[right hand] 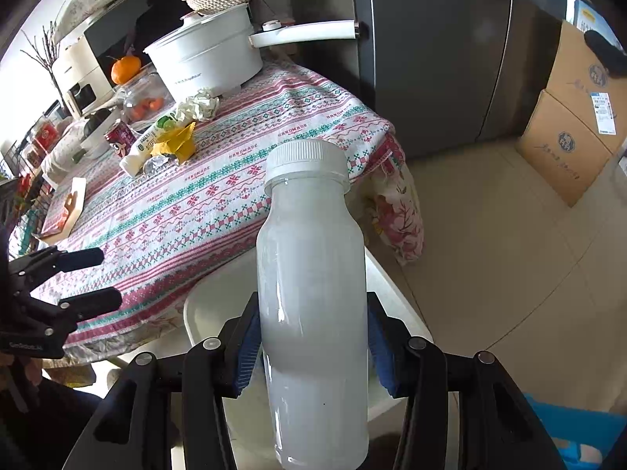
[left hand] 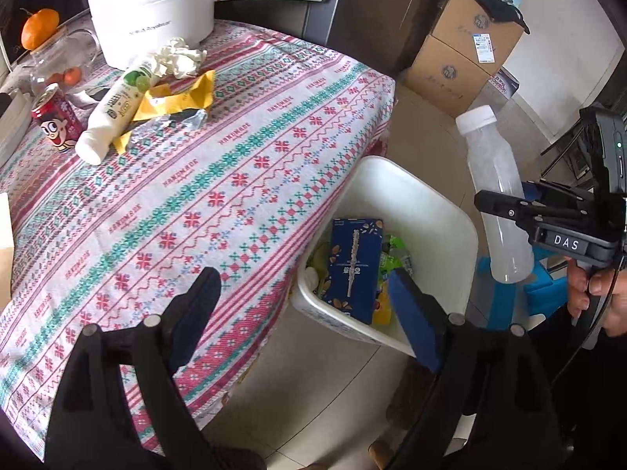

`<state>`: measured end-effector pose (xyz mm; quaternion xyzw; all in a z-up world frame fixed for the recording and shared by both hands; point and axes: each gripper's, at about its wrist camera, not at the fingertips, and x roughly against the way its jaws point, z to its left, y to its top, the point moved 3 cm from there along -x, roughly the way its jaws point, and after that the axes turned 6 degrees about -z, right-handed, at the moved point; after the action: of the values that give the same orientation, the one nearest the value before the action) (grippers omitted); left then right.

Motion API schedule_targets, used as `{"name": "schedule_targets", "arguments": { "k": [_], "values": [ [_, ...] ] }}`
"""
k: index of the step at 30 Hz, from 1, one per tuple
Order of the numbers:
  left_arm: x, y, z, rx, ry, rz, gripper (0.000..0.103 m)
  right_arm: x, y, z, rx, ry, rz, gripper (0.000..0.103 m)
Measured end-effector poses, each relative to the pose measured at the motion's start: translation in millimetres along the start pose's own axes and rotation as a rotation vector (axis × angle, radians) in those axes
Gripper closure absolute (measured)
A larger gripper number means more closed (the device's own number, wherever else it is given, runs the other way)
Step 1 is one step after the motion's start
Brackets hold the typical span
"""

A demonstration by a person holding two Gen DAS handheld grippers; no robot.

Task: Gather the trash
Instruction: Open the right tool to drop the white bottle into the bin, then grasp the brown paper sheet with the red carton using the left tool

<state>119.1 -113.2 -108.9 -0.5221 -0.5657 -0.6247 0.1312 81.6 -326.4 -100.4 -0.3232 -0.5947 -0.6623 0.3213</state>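
Below your spread, empty left tongs (left hand: 301, 301) the bin (left hand: 443, 211) holds trash; right tongs (right hand: 313, 352) clamp the bottle (right hand: 313, 293) — table litter (left hand: 156, 90) remains.

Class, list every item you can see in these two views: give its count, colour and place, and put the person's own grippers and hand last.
Plastic bottle: one, cloudy white, held over the bin.
Bin: one, white, beside the table; blue carton inside.
Tablecloth: one, red, green and white.
Pot: one, white, far table end.
Tube bottle: one, white, lying on the yellow wrapper.
Crumpled tissue: one, off-white, by the pot.
Can: one, red.
Orange: one.
Cardboard boxes: two, brown, stacked.
Left gripper: open, empty.
Right gripper: shut on the bottle.
Hand: one, on the right gripper's handle.
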Motion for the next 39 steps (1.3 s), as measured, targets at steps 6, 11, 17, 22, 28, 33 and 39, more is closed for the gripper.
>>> {"name": "schedule_targets", "arguments": {
  "k": [6,11,17,22,28,33,39],
  "values": [
    [20,-9,31,0.056,0.032,-0.02,0.011,-14,-1,11,0.018,-0.006,0.03,0.052],
    [33,-16,56,0.108,0.057,-0.035,0.006,-24,0,18,-0.002,-0.003,0.059,0.052],
    [51,-23,80,0.162,0.079,-0.064,0.005,-21,8,28,-0.013,0.007,0.033,0.03],
    [65,-28,102,0.211,0.102,-0.088,0.004,-22,14,41,-0.005,0.008,0.028,0.028],
    [81,-34,130,0.27,0.144,-0.12,0.004,-25,26,67,0.022,0.029,0.015,0.027],
    [95,-39,169,0.354,0.213,-0.142,0.004,-24,42,102,0.058,0.074,-0.008,0.026],
    [114,-47,225,0.474,0.303,-0.179,0.004,-26,58,141,0.098,0.121,-0.037,0.021]
  ]
}}
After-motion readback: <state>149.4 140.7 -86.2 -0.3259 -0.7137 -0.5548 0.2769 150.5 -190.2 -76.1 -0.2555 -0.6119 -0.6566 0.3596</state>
